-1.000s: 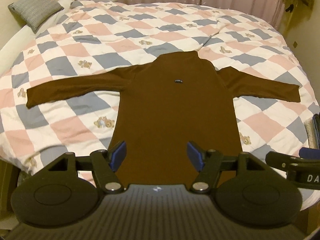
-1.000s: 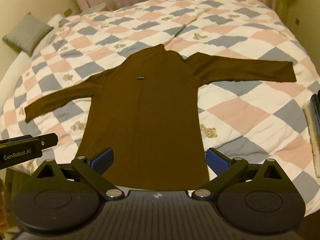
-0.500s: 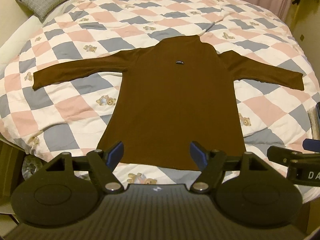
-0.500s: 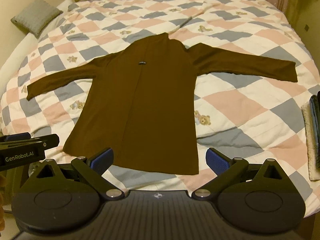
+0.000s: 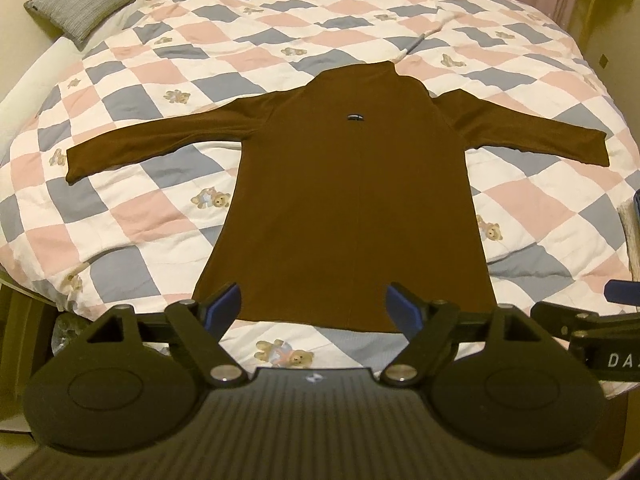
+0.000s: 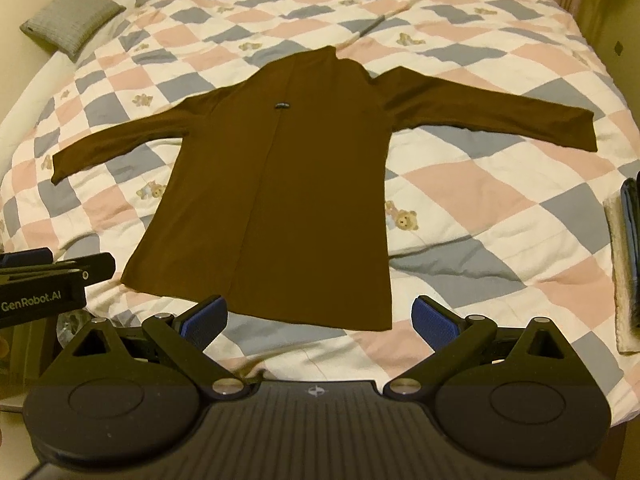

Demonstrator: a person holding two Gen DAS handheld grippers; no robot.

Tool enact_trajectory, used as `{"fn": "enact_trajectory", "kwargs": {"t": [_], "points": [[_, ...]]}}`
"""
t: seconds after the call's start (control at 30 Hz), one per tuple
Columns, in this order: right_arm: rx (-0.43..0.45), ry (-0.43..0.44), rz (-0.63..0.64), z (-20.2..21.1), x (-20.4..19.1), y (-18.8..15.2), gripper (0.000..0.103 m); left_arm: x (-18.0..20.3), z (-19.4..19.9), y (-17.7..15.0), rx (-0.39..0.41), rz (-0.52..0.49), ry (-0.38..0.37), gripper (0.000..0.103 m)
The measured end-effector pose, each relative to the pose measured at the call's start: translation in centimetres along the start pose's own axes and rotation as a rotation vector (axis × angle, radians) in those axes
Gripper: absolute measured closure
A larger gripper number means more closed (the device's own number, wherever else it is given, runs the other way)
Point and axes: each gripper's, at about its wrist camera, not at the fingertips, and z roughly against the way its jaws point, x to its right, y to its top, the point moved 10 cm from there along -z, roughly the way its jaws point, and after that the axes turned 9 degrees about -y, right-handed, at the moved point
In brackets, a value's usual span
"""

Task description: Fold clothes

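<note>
A long brown garment [image 5: 352, 200] [image 6: 288, 200] lies flat on the quilt, both sleeves spread out sideways and the hem toward me. A small dark label sits near its collar. My left gripper [image 5: 316, 306] hovers open just in front of the hem, holding nothing. My right gripper [image 6: 318, 318] is open too, above the hem's right corner, with nothing between its blue pads. Each gripper's body shows at the edge of the other's view.
The bed has a checked pink, grey and white quilt [image 5: 152, 216] with teddy bear prints. A grey cushion [image 5: 80, 0] lies at the far left corner. Folded cloth [image 6: 626, 264] rests at the right edge. Pink curtains hang behind the bed.
Both grippers have drawn back toward me and risen, so the hem now shows with quilt in front of it. The garment has not moved.
</note>
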Motion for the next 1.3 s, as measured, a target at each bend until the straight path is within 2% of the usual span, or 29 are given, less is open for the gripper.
{"fn": "enact_trajectory", "kwargs": {"t": [0.47,0.7,0.8,1.0,1.23,1.3], "points": [[-0.020,0.006,-0.030,-1.6,0.1,2.0,0.002,-0.8,-1.1,1.4,-0.006,0.017,-0.004,0.023],[-0.042,0.010,-0.023,-4.1,-2.0,4.6,0.002,-7.7,-2.6,3.1,0.041,0.195,-0.068,0.023],[-0.038,0.013,-0.014,-5.5,-3.9,6.2,0.002,-13.9,-3.4,3.9,0.097,0.324,-0.084,0.023],[0.009,-0.030,0.023,-8.1,-9.3,10.4,0.002,-28.8,-6.6,5.2,0.167,0.561,-0.003,0.017],[-0.138,-0.027,0.006,-13.2,-17.7,13.6,0.002,-47.1,-11.8,5.8,0.246,0.880,-0.004,0.017],[-0.174,-0.044,0.024,-14.5,-20.0,14.1,0.002,-51.5,-14.2,6.0,0.277,0.994,-0.026,0.022]]}}
